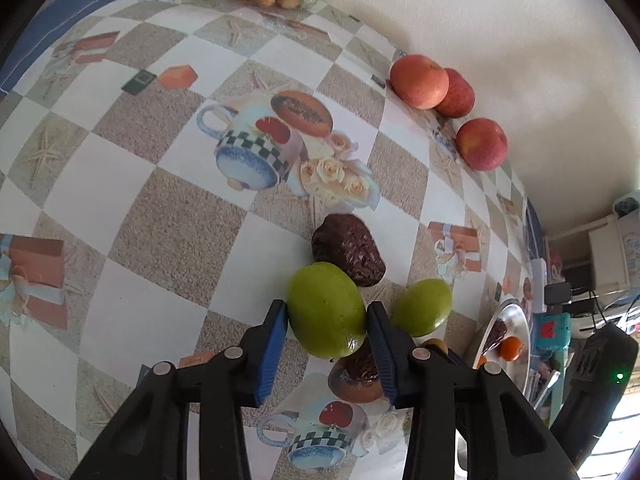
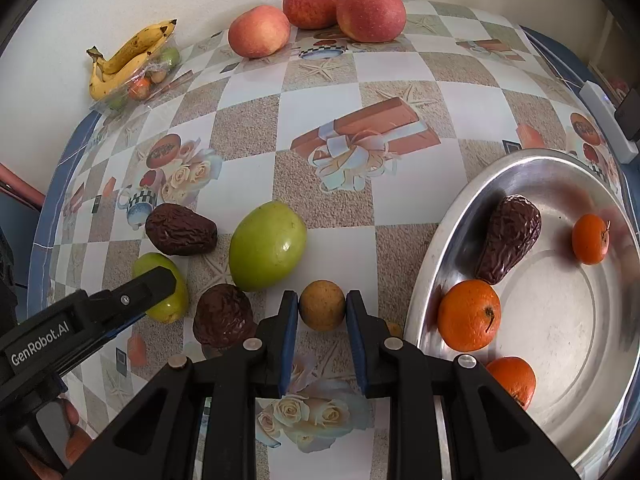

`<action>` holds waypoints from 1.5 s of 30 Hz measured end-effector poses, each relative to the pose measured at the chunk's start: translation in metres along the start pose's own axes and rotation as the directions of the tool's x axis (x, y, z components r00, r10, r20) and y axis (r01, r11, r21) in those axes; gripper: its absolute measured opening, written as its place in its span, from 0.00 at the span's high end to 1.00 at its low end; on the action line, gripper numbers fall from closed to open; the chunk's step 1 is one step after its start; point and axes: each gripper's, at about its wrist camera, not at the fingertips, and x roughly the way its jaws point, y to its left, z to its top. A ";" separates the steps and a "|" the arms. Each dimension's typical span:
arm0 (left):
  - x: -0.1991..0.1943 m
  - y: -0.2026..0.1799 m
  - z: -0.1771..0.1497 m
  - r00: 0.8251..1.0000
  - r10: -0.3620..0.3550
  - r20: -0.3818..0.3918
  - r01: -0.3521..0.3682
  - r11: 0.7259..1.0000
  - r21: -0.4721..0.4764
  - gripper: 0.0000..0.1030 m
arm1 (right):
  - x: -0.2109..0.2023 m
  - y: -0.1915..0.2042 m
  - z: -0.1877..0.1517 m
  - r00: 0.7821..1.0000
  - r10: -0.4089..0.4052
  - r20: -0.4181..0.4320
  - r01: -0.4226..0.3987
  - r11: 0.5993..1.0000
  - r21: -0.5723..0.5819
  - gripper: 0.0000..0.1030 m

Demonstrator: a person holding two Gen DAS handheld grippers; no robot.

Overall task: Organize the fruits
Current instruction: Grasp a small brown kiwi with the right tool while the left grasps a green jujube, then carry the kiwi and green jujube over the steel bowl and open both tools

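My left gripper (image 1: 326, 312) is shut on a green fruit (image 1: 326, 314), its blue pads touching both sides; it also shows in the right wrist view (image 2: 166, 294) behind the left gripper's finger. A second green fruit (image 2: 267, 250) lies beside it. My right gripper (image 2: 322, 306) is shut on a small tan round fruit (image 2: 322, 305) on the table. Dark wrinkled fruits (image 2: 180, 229) (image 2: 223, 315) lie around them. A silver tray (image 2: 560, 408) at the right holds three oranges (image 2: 469, 315) and a dark wrinkled fruit (image 2: 508, 238).
Three red apples (image 2: 370, 11) sit along the far wall. A clear container with bananas (image 2: 128, 54) and small fruits stands in the far left corner. The patterned tablecloth (image 2: 360, 80) ends in a blue edge at the left and right.
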 end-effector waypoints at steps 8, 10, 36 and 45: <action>-0.017 -0.008 0.003 0.998 -0.036 0.043 0.036 0.999 0.016 0.58 | -0.009 -0.003 0.001 0.999 0.036 0.011 -0.036 0.999 0.029 0.75; -0.021 -0.011 0.003 0.998 -0.043 0.055 0.041 0.999 0.029 0.58 | -0.013 -0.003 0.002 0.999 0.040 0.021 -0.040 0.999 0.031 0.75; -0.012 -0.095 -0.040 0.997 -0.073 0.029 0.060 0.947 0.317 0.58 | -0.069 -0.090 0.001 0.993 -0.028 0.118 -0.004 0.965 0.263 0.75; 0.006 -0.151 -0.086 0.993 -0.101 -0.056 0.116 0.871 0.478 0.58 | -0.083 -0.130 -0.007 0.987 -0.095 0.131 0.045 0.938 0.344 0.75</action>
